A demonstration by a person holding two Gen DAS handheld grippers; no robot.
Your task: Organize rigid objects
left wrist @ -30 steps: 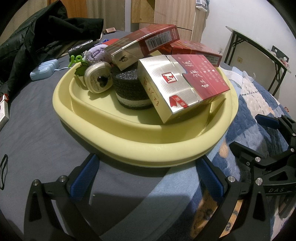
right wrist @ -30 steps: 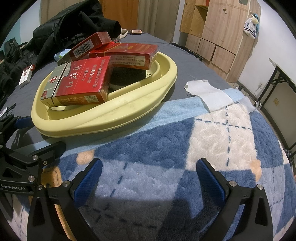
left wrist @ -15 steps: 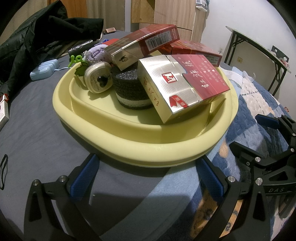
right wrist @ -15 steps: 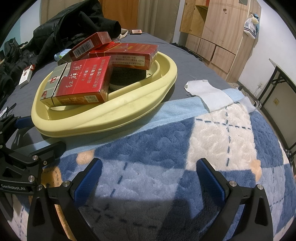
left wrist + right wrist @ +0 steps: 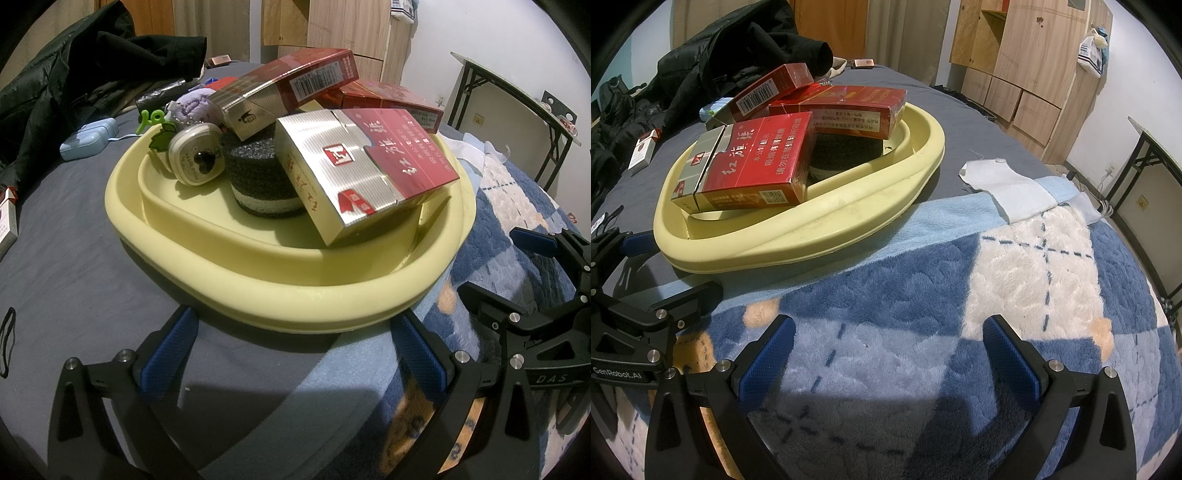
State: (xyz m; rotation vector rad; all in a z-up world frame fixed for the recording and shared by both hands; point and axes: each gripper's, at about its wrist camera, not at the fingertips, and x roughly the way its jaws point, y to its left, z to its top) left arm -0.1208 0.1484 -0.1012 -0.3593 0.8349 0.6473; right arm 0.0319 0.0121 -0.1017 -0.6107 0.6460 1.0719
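A pale yellow tray [image 5: 280,295] [image 5: 849,221] sits on the bed. It holds three red and silver cigarette cartons [image 5: 369,162] [image 5: 753,166], a black foam puck [image 5: 255,173], a small white tin [image 5: 195,158] and a purple plush charm [image 5: 194,105]. My left gripper [image 5: 295,350] is open and empty, just short of the tray's near rim. My right gripper [image 5: 886,354] is open and empty over the blue blanket, right of the tray.
A cigarette pack [image 5: 7,218] [image 5: 642,147] lies on the grey sheet left of the tray. A light blue case [image 5: 88,138] and a black jacket [image 5: 74,85] lie behind. A white cloth [image 5: 1008,188] lies on the blanket. A folding table [image 5: 517,96] stands at the right.
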